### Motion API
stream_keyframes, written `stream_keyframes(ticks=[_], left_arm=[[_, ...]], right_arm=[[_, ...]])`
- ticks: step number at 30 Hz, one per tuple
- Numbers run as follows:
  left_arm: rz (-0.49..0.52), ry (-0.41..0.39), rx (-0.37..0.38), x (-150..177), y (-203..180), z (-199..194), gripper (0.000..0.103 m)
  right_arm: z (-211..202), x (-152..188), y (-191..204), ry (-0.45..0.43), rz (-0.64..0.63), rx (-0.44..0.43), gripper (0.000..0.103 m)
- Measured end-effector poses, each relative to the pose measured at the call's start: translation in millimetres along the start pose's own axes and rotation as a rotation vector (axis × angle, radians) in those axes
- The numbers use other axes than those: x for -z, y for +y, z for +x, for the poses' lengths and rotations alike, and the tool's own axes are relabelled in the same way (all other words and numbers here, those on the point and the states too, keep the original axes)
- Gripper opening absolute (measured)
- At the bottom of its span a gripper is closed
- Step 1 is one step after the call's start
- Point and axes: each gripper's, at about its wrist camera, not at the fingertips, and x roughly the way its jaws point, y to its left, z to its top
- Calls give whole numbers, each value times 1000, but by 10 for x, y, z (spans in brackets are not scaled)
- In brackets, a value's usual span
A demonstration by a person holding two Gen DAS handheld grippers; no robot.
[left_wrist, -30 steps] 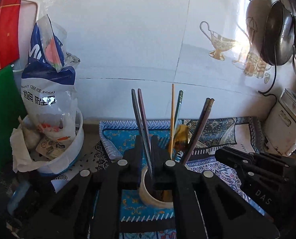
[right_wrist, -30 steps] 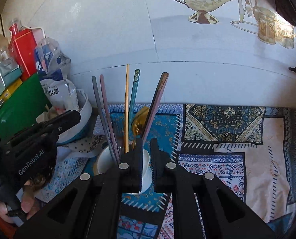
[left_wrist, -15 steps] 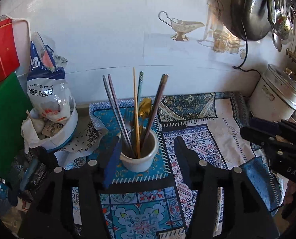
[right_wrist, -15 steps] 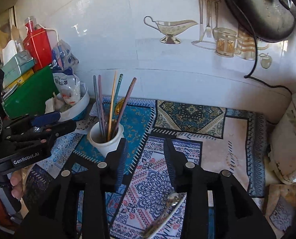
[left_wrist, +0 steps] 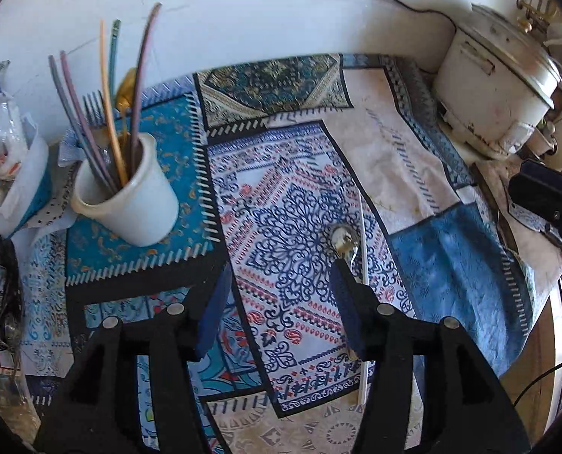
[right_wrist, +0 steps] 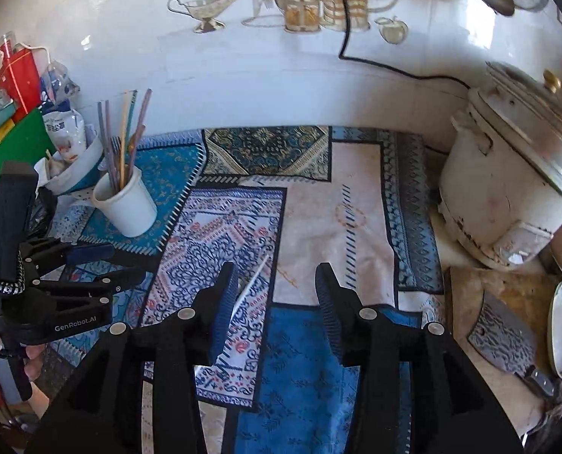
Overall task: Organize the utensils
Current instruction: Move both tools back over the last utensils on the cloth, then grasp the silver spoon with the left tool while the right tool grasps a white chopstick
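A metal spoon (left_wrist: 342, 240) is seen lying flat on the patterned cloth (left_wrist: 299, 204), its bowl at the far end and its handle running back toward the camera until it is hidden behind the right-hand finger of the left gripper (left_wrist: 281, 302). Just beside it, on its 3 o'clock side, a single white chopstick (left_wrist: 363, 283) lies with its long axis running from 12 to 6 o'clock, roughly parallel to the spoon. From the left gripper the spoon bowl lies at about 1 o'clock, close ahead; from the right gripper (right_wrist: 277, 299) the chopstick lies at about 10 o'clock, reaching the inner face of its left finger, though contact cannot be confirmed. The left gripper is judged the nearer to the spoon. Both sets of jaws are spread, nothing being pressed between the pads; the right jaws have just been opening further. One white cup (left_wrist: 129, 193) stands at 10 o'clock in the left wrist view, well apart from the loose pieces. In it are counted about five upright chopsticks, one fork and one gold-coloured utensil; the count is approximate, since the stems overlap. One rice cooker (left_wrist: 496, 87) stands at 2 o'clock.
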Motion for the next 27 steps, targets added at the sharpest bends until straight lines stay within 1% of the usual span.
stream_keyframes(ticks=[6, 8, 10, 11, 13, 14, 18, 24, 26, 27], left_arm=[[13, 96, 35, 89, -228, 455, 54], [19, 116, 41, 88, -286, 568, 51], [28, 134, 48, 85, -345, 662, 41], [33, 143, 50, 80, -370, 703, 39], [37, 155, 48, 70, -402, 775, 32], [38, 162, 52, 66, -415, 808, 31], [32, 184, 60, 61, -438, 911, 29], [28, 168, 74, 22, -459, 930, 28], [37, 172, 79, 13, -478, 930, 25], [45, 175, 84, -8, -500, 954, 21]], right_arm=[[154, 271, -200, 72, 44, 24, 39], [192, 359, -253, 95, 58, 22, 39], [255, 432, -281, 121, 68, 16, 39], [281, 465, -288, 132, 71, 16, 39], [336, 520, -296, 151, 78, 15, 39], [365, 537, -306, 161, 83, 10, 39], [443, 584, -299, 187, 97, -5, 39], [545, 586, -276, 211, 120, -36, 39], [582, 585, -261, 217, 127, -48, 39], [604, 584, -252, 220, 127, -52, 39]])
